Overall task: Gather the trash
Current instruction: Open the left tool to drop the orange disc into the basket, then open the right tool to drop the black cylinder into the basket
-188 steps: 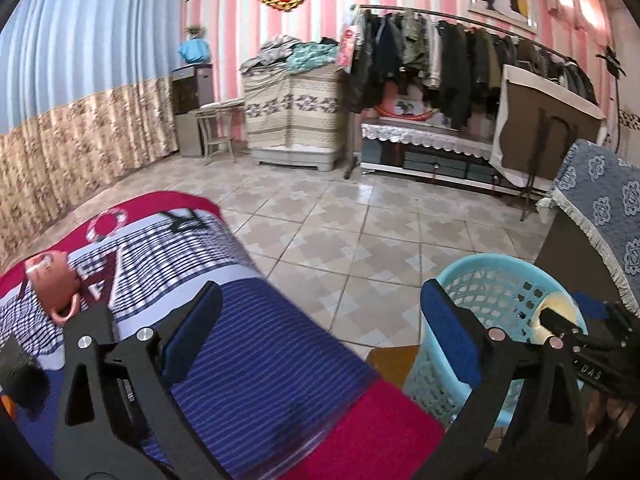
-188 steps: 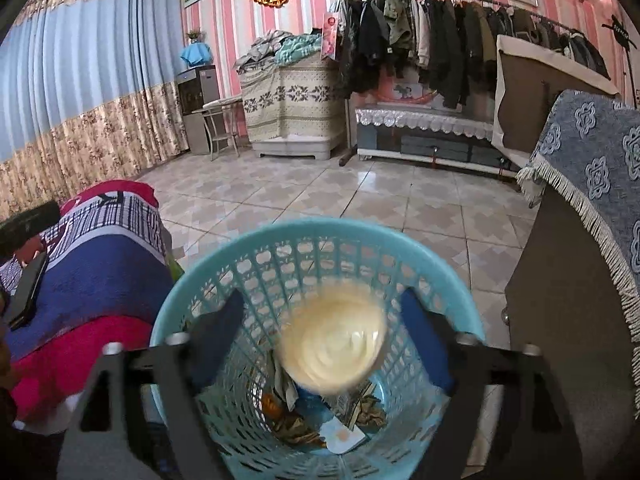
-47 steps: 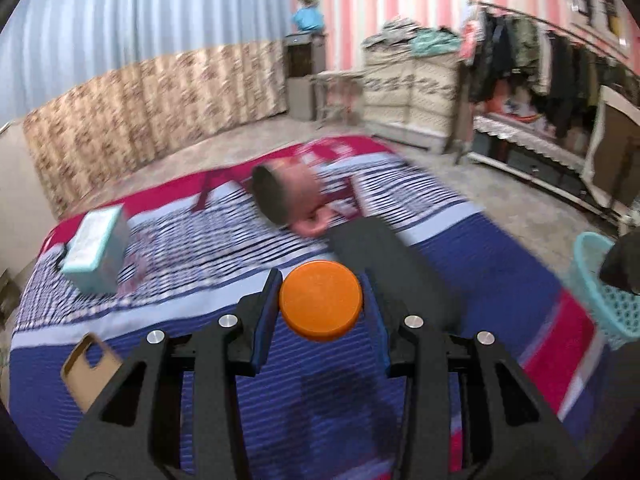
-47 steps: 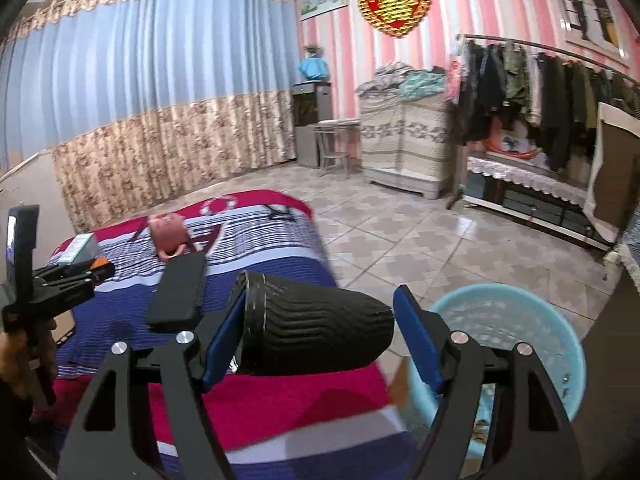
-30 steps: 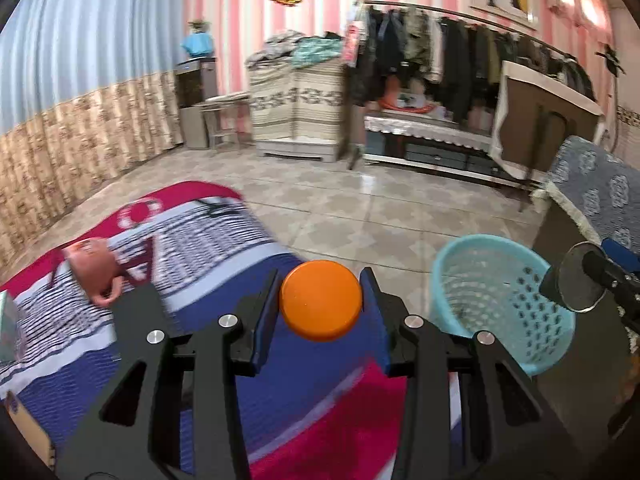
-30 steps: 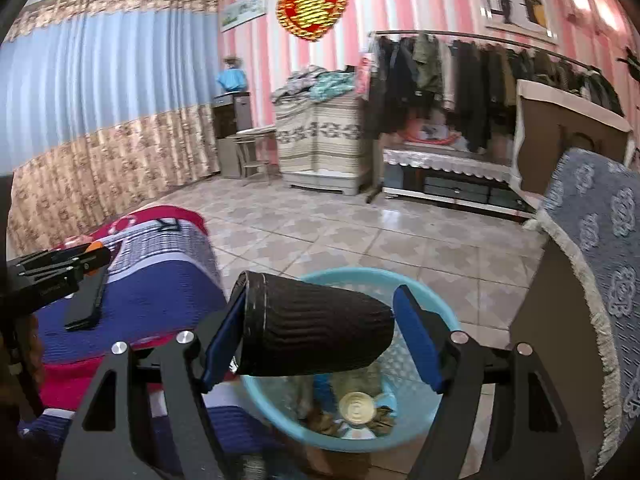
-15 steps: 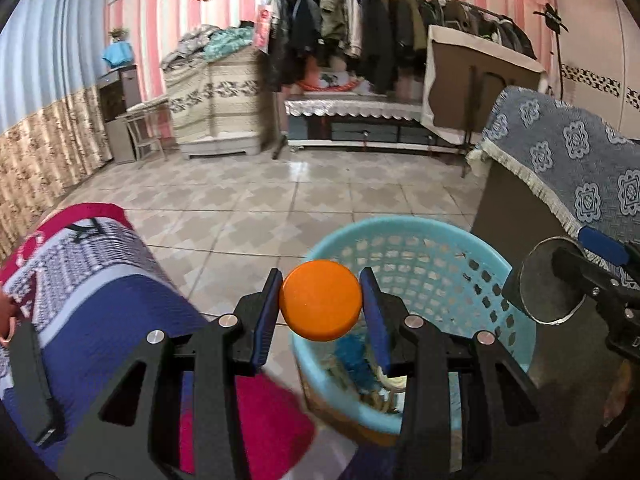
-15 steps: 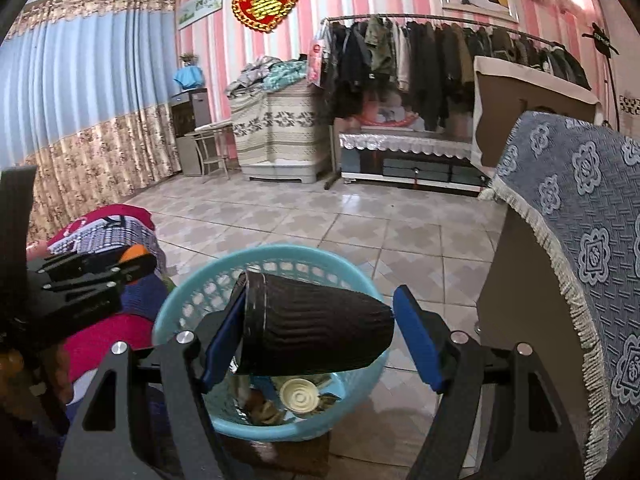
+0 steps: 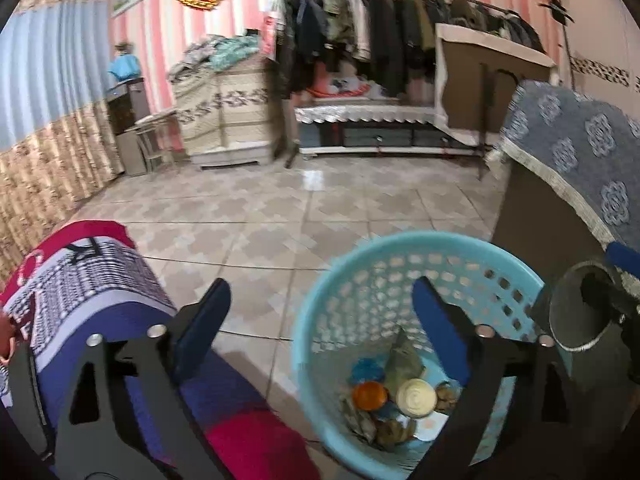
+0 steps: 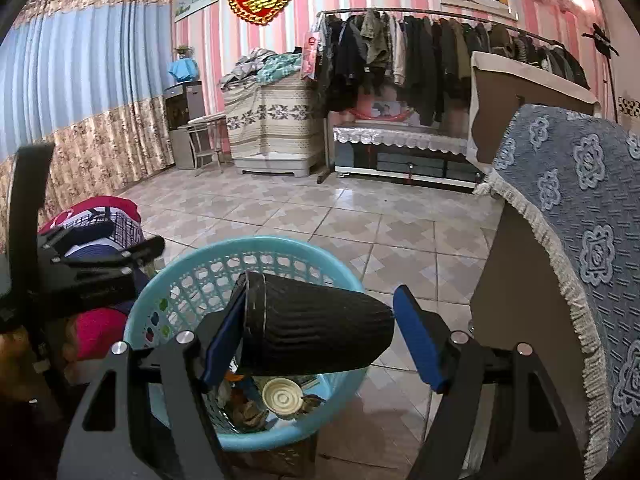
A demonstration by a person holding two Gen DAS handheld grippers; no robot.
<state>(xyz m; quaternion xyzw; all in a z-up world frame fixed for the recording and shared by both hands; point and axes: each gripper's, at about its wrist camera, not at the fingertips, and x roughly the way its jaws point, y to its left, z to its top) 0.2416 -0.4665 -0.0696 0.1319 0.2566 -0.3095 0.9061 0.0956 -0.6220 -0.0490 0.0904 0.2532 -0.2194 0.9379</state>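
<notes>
Basket (image 9: 400, 244) below your left tongs (image 9: 320, 312), jaws opening, empty; orange lid (image 9: 370, 396) inside at 6 o'clock. Right tongs (image 10: 316, 334) clamp black cup (image 10: 320, 334).

There is one light-blue basket (image 9: 404, 248) on the floor, and near its bottom lie one orange lid (image 9: 369, 396) and one cream lid (image 9: 417, 397), among what look like several crumpled wrappers too jumbled to count. There are two hand-held grippers and one black ribbed cup (image 10: 316, 330).
</notes>
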